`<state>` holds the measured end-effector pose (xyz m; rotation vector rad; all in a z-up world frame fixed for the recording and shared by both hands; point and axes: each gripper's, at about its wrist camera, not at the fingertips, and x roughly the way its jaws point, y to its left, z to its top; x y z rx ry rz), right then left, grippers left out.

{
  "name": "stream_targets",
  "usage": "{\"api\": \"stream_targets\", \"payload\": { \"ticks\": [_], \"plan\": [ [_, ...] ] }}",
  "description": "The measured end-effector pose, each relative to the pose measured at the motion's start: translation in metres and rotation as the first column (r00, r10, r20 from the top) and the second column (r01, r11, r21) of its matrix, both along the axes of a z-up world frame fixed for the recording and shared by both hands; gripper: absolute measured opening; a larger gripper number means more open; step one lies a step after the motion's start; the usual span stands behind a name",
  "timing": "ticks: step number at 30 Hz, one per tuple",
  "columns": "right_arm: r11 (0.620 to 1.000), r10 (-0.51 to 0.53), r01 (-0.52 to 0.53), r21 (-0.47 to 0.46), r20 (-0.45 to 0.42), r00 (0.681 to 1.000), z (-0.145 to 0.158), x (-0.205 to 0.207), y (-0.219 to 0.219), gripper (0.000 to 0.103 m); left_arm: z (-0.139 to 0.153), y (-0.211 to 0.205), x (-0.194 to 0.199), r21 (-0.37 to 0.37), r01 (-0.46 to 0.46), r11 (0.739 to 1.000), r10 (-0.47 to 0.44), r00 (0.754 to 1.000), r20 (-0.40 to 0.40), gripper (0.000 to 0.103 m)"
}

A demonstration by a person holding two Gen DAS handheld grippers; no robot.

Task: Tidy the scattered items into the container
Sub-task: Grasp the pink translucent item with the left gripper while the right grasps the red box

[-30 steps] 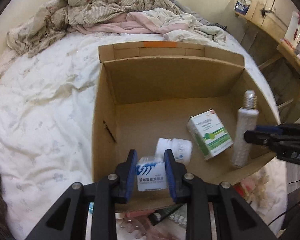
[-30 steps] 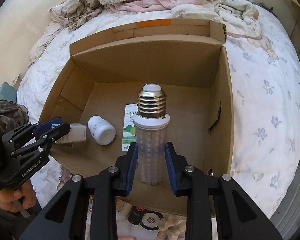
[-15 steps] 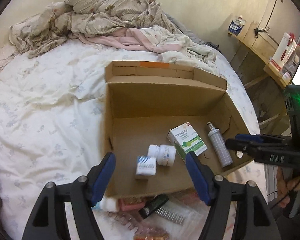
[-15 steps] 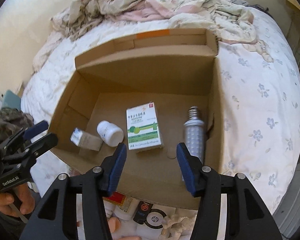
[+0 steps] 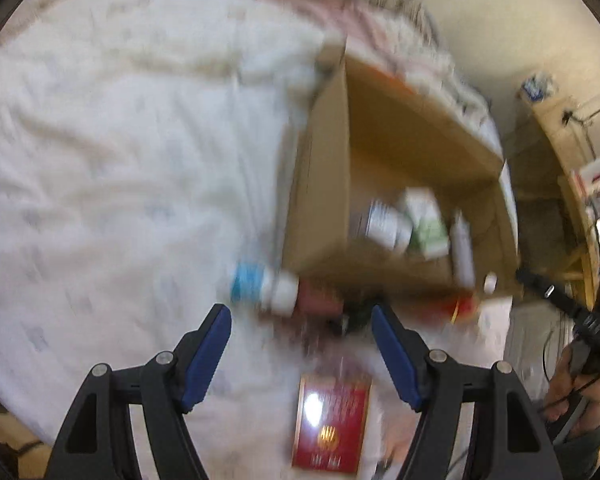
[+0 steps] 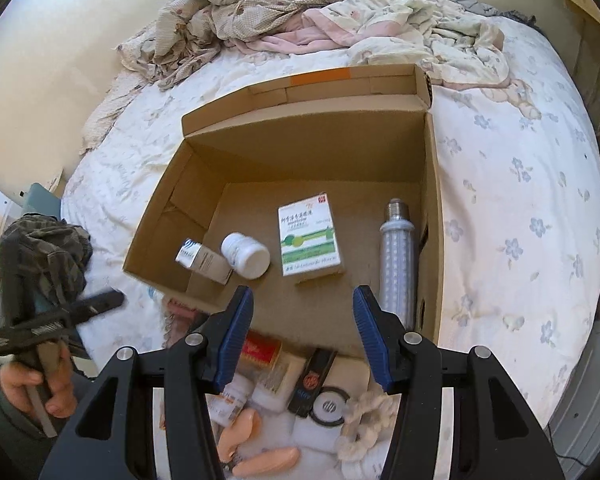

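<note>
An open cardboard box (image 6: 292, 152) stands on the bed. In it lie a small blue-and-white carton (image 6: 202, 259), a white pill bottle (image 6: 246, 255), a green-and-white medicine box (image 6: 309, 238) and an LED corn bulb (image 6: 396, 268). My right gripper (image 6: 303, 338) is open and empty above the box's near edge. My left gripper (image 5: 302, 350) is open and empty, left of the box (image 5: 320, 196), over scattered items. The left wrist view is blurred. A blue-labelled white bottle (image 5: 262, 286) and a red box (image 5: 332, 424) lie near it.
In front of the box lie a black lighter (image 6: 313, 380), a round black-and-white item (image 6: 330, 406), a white scrunchie (image 6: 366, 420), peach-coloured pieces (image 6: 266, 460) and a red packet (image 6: 262, 352). Crumpled bedding (image 6: 300, 12) is piled behind the box. Wooden shelves (image 5: 580, 184) stand at right.
Both grippers stay open after letting go of the carton and the bulb. The left gripper has swung left and down over the scattered items. The right has drawn back a little.
</note>
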<state>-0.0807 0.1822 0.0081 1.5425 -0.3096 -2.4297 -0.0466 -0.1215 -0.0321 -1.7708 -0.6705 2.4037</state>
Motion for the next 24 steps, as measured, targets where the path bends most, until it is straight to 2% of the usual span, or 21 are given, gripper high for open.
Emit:
{"api": "stream_targets", "payload": {
  "ticks": [2,3,6,9,10,12,13,16,19,21,23,24],
  "plan": [
    [1.0,-0.001,0.001,0.002,-0.002,1.0,0.001,0.006,0.0,0.057,-0.013,0.006,0.005,0.035,0.036,0.999,-0.038,0.999,0.039,0.073],
    [1.0,-0.002,0.002,0.003,-0.002,1.0,0.002,0.007,0.0,0.057,-0.022,0.007,0.007,0.08,0.042,0.996,-0.047,0.997,0.064,0.073],
    [1.0,-0.005,0.005,0.005,0.002,1.0,0.0,0.009,-0.001,0.057,-0.039,-0.002,0.009,0.216,-0.044,0.975,0.022,0.994,0.104,0.073],
    [1.0,-0.006,0.006,0.01,0.012,1.0,-0.003,0.009,-0.002,0.057,-0.047,-0.005,0.005,0.263,-0.102,0.959,0.073,0.99,0.118,0.073],
    [1.0,-0.005,0.005,0.012,0.014,1.0,-0.004,0.009,-0.002,0.057,-0.048,-0.003,0.004,0.263,-0.108,0.959,0.079,0.99,0.119,0.072],
    [1.0,-0.003,0.003,0.015,0.018,1.0,-0.005,0.008,-0.003,0.057,-0.05,0.004,-0.001,0.243,-0.107,0.964,0.076,0.988,0.132,0.055],
    [1.0,-0.003,0.002,0.016,0.018,1.0,-0.006,0.008,-0.003,0.057,-0.053,0.009,-0.003,0.24,-0.101,0.965,0.067,0.987,0.143,0.052],
    [1.0,0.006,-0.006,0.03,0.021,1.0,-0.007,0.007,-0.003,0.057,-0.065,0.024,-0.008,0.214,-0.091,0.973,0.049,0.979,0.197,0.05],
    [0.998,0.025,-0.025,0.05,0.017,1.0,-0.006,0.009,-0.005,0.057,-0.068,0.036,-0.012,0.158,-0.079,0.984,0.045,0.978,0.203,0.048],
    [0.999,0.033,-0.034,0.015,0.027,0.999,-0.008,0.011,-0.002,0.062,-0.066,0.039,-0.014,0.148,-0.076,0.986,0.045,0.978,0.205,0.045],
    [0.997,0.039,-0.036,-0.074,0.041,0.998,-0.008,0.011,0.003,0.069,-0.064,0.04,-0.012,0.124,-0.072,0.99,0.044,0.975,0.216,0.036],
    [0.993,0.035,-0.03,-0.111,0.041,0.999,-0.007,0.012,0.006,0.069,-0.064,0.039,-0.011,0.126,-0.075,0.989,0.047,0.976,0.213,0.035]
  ]
}}
